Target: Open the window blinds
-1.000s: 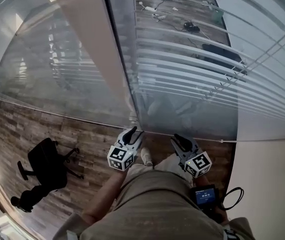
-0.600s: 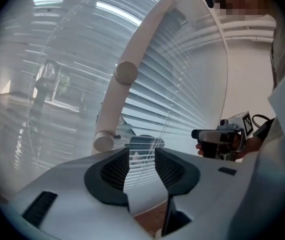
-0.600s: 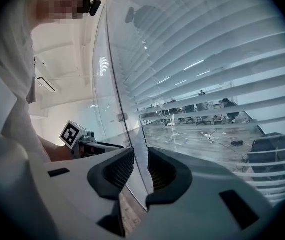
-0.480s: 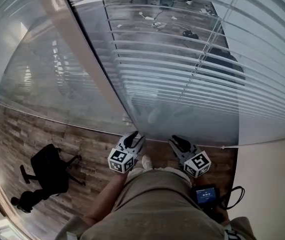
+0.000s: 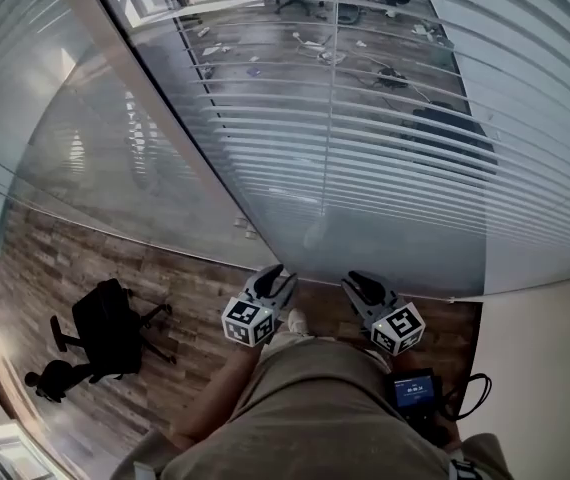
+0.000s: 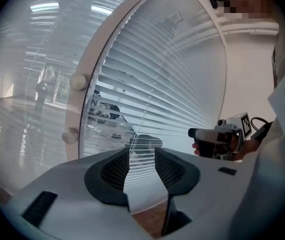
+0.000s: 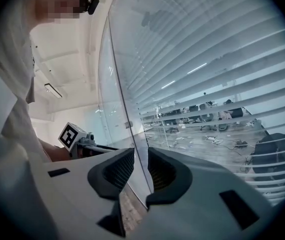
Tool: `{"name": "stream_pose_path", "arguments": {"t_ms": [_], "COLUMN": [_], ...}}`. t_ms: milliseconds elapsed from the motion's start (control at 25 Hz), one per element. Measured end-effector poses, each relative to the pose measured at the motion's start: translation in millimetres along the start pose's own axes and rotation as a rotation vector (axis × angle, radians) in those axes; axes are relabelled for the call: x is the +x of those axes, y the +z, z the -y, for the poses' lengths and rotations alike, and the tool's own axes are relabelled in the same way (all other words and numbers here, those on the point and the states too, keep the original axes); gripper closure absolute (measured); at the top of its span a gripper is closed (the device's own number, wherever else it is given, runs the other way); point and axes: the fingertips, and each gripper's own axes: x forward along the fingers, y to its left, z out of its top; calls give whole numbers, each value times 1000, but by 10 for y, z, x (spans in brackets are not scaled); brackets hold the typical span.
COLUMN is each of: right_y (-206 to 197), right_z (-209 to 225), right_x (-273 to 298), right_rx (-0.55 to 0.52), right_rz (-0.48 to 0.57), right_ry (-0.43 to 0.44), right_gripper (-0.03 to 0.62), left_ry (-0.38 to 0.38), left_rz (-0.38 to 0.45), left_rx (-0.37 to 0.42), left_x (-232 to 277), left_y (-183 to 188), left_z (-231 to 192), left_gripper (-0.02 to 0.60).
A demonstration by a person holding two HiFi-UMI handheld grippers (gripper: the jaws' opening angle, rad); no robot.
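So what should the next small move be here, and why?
Probably bring the left gripper forward to the lower knob on the white frame. Both it and the right gripper stand open and empty, and the blinds appear to sit behind glass, so a knob looks the likeliest control.

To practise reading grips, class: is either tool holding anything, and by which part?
Nothing is held. The left tool and right tool both have jaws apart and empty, short of the blinds.

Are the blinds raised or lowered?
Lowered: the blinds hang down in rows, slats angled so the room behind shows between them.
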Motion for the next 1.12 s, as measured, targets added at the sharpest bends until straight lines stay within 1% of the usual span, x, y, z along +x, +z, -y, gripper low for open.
{"name": "stream_pose_path", "arguments": {"t_ms": [120, 240, 360, 600, 1120], "right_y": [81, 81, 119, -216, -617], "right_z": [69, 107, 52, -223, -650], "right_x": [-182, -414, -673, -1134, -2057], "right_rx": [8, 17, 12, 11, 22], "right_rz": [20, 43, 61, 62, 37], "right_ry": [-7, -21, -24, -16, -5], "right_gripper": [503, 503, 503, 503, 503], "left_ry": [4, 9, 12, 15, 47], "left_rz": [29, 42, 57, 60, 30], "left_rx": [-56, -45, -27, -28, -38], "left_x": [-21, -21, -58, -280, -778], "left_y": [86, 95, 133, -285, -995], "left_z": [146, 329, 564, 1016, 1919], "left_gripper": [426, 426, 426, 426, 426]}}
